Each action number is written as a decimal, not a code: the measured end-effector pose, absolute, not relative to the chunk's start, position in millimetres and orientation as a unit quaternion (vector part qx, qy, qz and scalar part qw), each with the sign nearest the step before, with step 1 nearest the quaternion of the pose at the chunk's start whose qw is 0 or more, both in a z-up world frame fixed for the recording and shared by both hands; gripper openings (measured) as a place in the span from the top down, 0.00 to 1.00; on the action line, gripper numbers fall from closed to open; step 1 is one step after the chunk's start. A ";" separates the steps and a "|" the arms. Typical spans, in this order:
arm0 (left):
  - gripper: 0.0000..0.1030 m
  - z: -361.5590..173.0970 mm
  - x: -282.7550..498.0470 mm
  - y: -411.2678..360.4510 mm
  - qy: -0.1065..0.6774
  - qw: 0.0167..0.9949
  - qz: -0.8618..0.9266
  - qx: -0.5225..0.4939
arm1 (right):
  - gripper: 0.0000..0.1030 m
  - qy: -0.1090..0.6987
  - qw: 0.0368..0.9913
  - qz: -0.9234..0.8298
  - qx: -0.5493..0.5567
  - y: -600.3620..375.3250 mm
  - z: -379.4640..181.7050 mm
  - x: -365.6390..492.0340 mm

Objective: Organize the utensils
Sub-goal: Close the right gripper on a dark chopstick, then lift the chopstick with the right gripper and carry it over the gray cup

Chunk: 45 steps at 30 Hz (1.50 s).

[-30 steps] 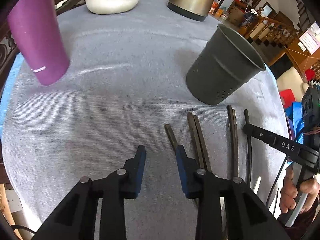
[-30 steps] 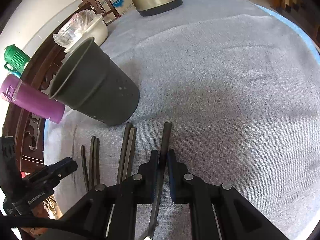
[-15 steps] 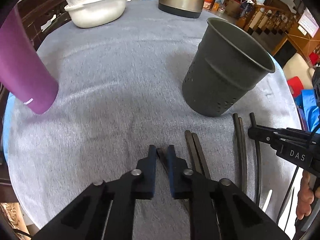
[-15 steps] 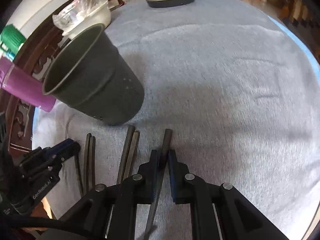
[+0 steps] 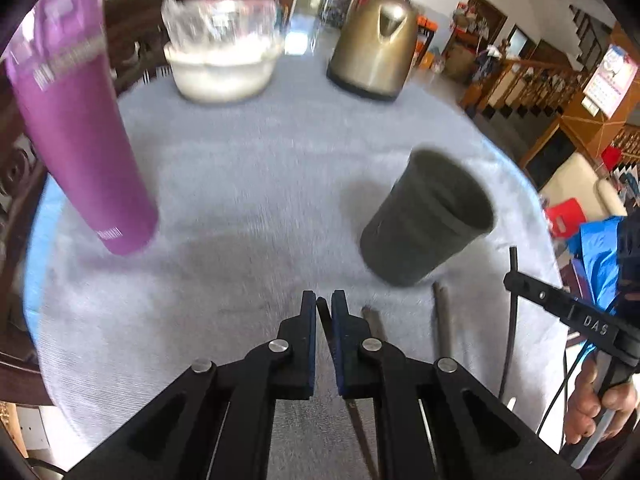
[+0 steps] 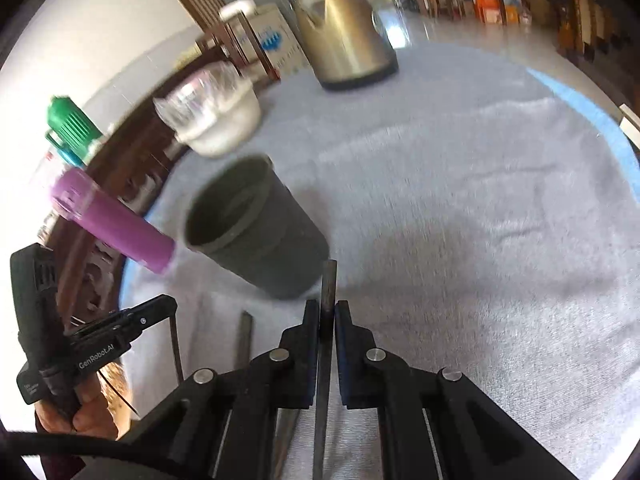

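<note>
my left gripper [image 5: 324, 312] is clenched on a dark utensil handle [image 5: 322, 307], and my right gripper [image 6: 328, 320] is clenched on another dark handle [image 6: 329, 284], both near the grey perforated utensil holder [image 5: 428, 220] on the grey tablecloth [image 5: 248, 184].

one holder [image 5: 426, 220], one kettle [image 5: 374, 56], one bowl [image 5: 224, 68]

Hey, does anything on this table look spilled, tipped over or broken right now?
Nothing stands out. The grey holder, purple bottle and kettle stand upright on the cloth; their lean is fisheye distortion.
</note>
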<state>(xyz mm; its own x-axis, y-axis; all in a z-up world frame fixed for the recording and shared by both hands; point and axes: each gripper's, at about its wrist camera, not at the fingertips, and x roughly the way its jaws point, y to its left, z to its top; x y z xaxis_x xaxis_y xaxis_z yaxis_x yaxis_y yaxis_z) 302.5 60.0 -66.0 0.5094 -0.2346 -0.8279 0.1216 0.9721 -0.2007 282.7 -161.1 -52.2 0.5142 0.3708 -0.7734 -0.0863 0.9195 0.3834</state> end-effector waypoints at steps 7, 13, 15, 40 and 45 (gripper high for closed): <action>0.94 -6.3 285.5 48.2 0.400 0.908 -0.111 -0.052 | 0.92 0.391 0.889 0.153 0.185 -196.1 -49.0 280.8; 0.95 27.0 261.2 46.5 0.339 0.932 -0.116 -0.047 | 0.92 0.331 0.910 0.155 0.195 -205.1 -24.8 263.4; 0.95 33.6 254.6 45.8 0.323 0.938 -0.116 -0.046 | 0.92 0.308 0.919 0.152 0.192 -204.5 -17.3 256.4; 0.95 135.5 244.0 41.3 0.208 0.965 -0.122 -0.102 | 0.92 0.167 0.934 0.156 0.274 -224.3 60.8 265.7; 0.95 152.2 244.9 36.5 0.184 0.969 -0.124 -0.106 | 0.92 0.135 0.935 0.140 0.297 -233.5 74.6 266.0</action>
